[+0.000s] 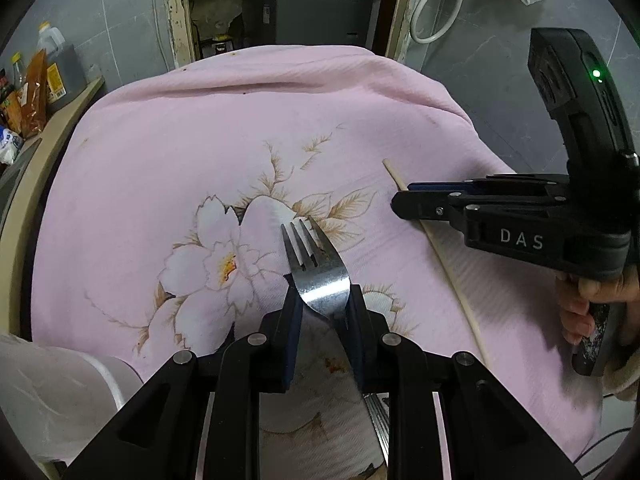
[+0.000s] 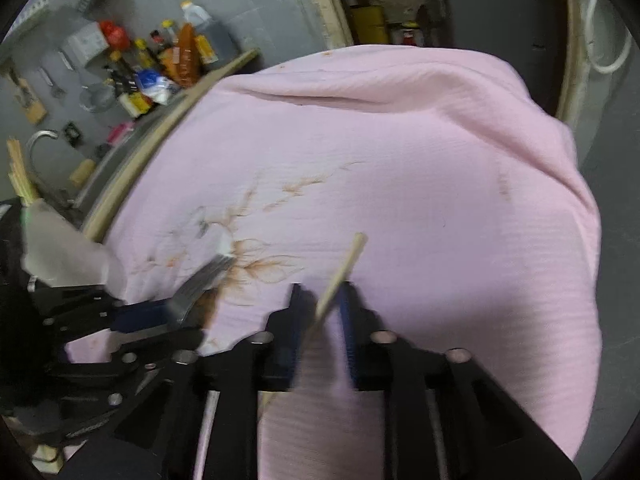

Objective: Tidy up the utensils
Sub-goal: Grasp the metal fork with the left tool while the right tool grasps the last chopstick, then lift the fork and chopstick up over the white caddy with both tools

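Observation:
My left gripper is shut on a steel fork, tines pointing away, held just above the pink flowered cloth. The fork also shows in the right wrist view, blurred, in the left gripper. My right gripper stands around a wooden chopstick; the jaws look slightly apart and the view is blurred. In the left wrist view the right gripper sits over the chopstick, which lies on the cloth at the right.
A white plastic-wrapped container stands at the lower left. A counter with bottles and packets runs along the left. A doorway with shelves is behind the table. The cloth hangs over the table's right edge.

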Tool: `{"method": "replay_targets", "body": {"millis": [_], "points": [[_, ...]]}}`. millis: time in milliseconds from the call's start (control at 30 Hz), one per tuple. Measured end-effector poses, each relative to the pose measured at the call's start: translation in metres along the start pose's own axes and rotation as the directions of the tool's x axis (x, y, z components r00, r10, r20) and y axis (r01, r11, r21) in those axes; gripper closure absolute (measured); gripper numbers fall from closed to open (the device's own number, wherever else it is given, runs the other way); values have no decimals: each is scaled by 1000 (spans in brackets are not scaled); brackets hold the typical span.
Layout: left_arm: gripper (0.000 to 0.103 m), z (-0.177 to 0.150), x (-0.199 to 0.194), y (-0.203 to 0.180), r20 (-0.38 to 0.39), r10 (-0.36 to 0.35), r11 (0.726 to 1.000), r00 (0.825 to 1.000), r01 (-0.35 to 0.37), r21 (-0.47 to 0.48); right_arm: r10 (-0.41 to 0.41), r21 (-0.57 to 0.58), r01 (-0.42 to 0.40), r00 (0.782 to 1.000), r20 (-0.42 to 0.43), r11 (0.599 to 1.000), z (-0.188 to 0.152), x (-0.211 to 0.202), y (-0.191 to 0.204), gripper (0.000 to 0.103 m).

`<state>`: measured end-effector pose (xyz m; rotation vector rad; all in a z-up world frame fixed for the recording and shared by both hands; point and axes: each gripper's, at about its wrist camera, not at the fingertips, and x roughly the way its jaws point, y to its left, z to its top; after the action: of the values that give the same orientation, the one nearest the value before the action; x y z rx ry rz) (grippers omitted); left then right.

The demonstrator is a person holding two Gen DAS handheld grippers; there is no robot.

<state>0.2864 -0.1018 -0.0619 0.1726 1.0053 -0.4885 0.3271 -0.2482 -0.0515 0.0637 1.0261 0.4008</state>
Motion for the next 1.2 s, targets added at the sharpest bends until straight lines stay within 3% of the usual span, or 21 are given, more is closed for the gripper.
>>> {"method": "replay_targets", "body": {"millis": [167, 300, 400, 433, 567, 633, 700, 767, 833, 1033, 1133, 1200], "points": [[87, -10, -7, -7, 60, 59, 998, 996, -59, -5, -6, 9, 6, 997, 72, 1000, -15, -13, 0, 100], [101, -15, -23, -13, 137, 97, 995, 986, -97, -8, -30, -33, 37, 981, 193, 999, -36, -36, 10, 100], [102, -18, -39, -18, 203, 102, 995, 974, -104, -1, -70, -98, 109, 939, 337, 989, -51, -64, 25, 100], [102, -20, -44, -20, 223, 97, 995, 970, -99, -2, -82, -123, 140, 916, 393, 982, -57, -75, 31, 100], [102, -30, -66, -27, 322, 90, 996, 943, -95, -1, -104, -168, 220, 850, 516, 961, -73, -98, 47, 100], [102, -34, -82, -32, 387, 100, 994, 916, -109, 0, -119, -173, 267, 802, 585, 948, -83, -109, 53, 100], [102, -36, -99, -34, 447, 115, 993, 887, -121, -14, -123, -167, 305, 741, 660, 938, -91, -120, 58, 100], [102, -37, -118, -37, 512, 141, 989, 848, -144, -35, -137, -151, 351, 673, 727, 924, -98, -130, 64, 100], [102, -39, -136, -39, 580, 173, 982, 796, -181, -44, -151, -131, 396, 605, 782, 909, -102, -140, 71, 100], [102, -48, -181, -42, 711, 222, 967, 668, -246, -70, -156, -88, 492, 433, 888, 866, -107, -161, 102, 100], [102, -49, -196, -36, 734, 235, 961, 637, -264, -79, -138, -88, 510, 389, 911, 855, -104, -167, 118, 100], [102, -51, -202, -29, 733, 241, 961, 636, -261, -89, -120, -99, 498, 390, 913, 862, -99, -168, 124, 100]]}}
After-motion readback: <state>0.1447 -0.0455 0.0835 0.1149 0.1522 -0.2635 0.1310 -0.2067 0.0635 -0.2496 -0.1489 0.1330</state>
